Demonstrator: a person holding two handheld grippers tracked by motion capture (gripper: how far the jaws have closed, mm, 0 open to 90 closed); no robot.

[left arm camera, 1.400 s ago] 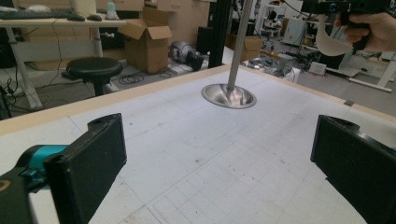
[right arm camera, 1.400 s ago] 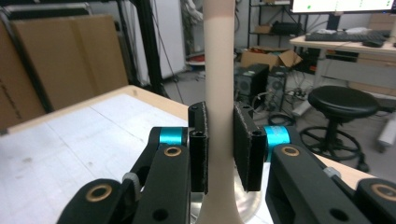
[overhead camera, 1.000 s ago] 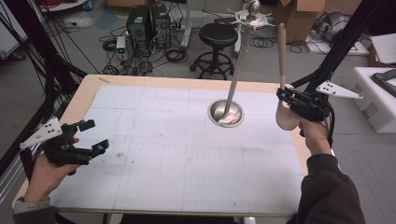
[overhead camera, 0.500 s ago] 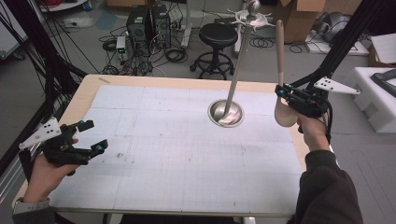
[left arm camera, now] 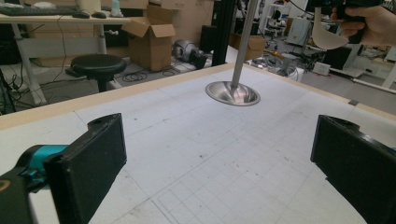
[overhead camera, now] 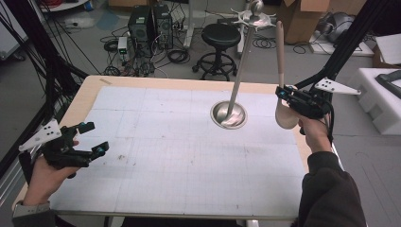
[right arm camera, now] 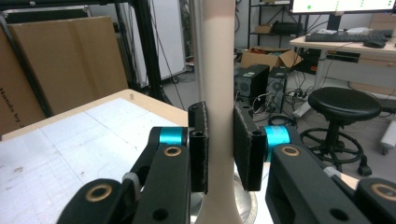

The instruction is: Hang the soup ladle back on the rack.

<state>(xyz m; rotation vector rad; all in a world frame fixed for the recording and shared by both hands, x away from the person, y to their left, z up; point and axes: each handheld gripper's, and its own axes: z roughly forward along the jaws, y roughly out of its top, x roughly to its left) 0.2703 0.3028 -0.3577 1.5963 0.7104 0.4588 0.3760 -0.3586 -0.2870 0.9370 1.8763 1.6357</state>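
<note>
Gripping wooden spoon (overhead camera: pixel 280 71) – right hand-held gripper (overhead camera: pixel 289 100) | left hand-held gripper (overhead camera: pixel 91 139) wide | steel stand (overhead camera: pixel 229 113) beside

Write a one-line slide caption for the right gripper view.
Right gripper shut on the upright handle of a beige ladle, with the table below and a black stool behind.

There are two tools, one (overhead camera: pixel 90 138) at the lower left of the high view and one (overhead camera: pixel 283 94) at the right, each in one of two hands. One beige ladle (overhead camera: pixel 280 61) stands upright at the upper right of the frame, and one metal stand (overhead camera: pixel 229 113), a round base with a single pole topped by hooks, sits right of centre on the one counter (overhead camera: pixel 156 175). On the floor at the top of the frame are one black stool (overhead camera: pixel 219 35) and two cardboard boxes (overhead camera: pixel 302 16).
</note>
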